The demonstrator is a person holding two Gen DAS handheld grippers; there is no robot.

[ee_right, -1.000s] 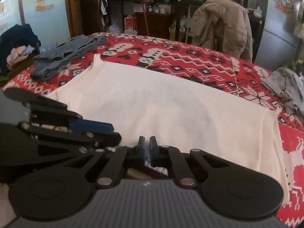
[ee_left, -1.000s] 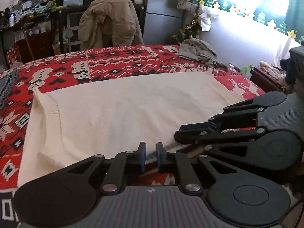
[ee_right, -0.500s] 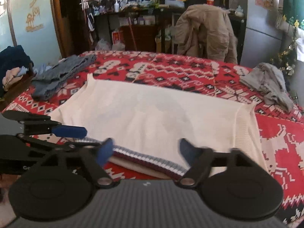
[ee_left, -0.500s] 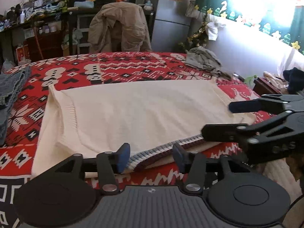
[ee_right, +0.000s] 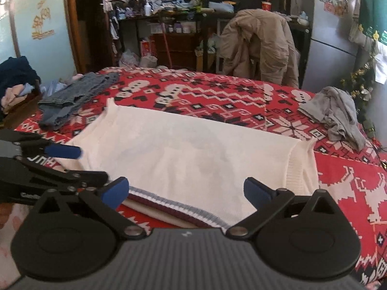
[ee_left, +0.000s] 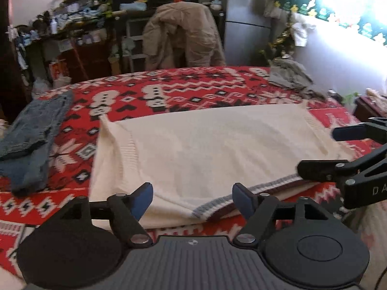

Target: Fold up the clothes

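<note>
A cream knit sweater (ee_left: 210,149) lies folded flat on the red patterned blanket (ee_left: 193,89), its grey and maroon striped hem (ee_left: 241,198) along the near edge. My left gripper (ee_left: 192,199) stands open just above that hem, nothing between its blue pads. In the right wrist view the same sweater (ee_right: 183,154) fills the middle, and my right gripper (ee_right: 186,192) is open wide over the striped hem (ee_right: 174,207). Each gripper shows at the edge of the other's view: the right gripper (ee_left: 338,149) and the left gripper (ee_right: 58,164).
Folded blue jeans (ee_left: 33,133) lie on the blanket's left side and a crumpled grey garment (ee_right: 336,113) at the far right. A chair with a tan jacket (ee_left: 183,36) stands behind the bed, with cluttered shelves beyond.
Both grippers were shut on the sweater's near edge a second ago. They have let go, opened wide and drawn back and up, leaving the striped hem lying on the blanket.
</note>
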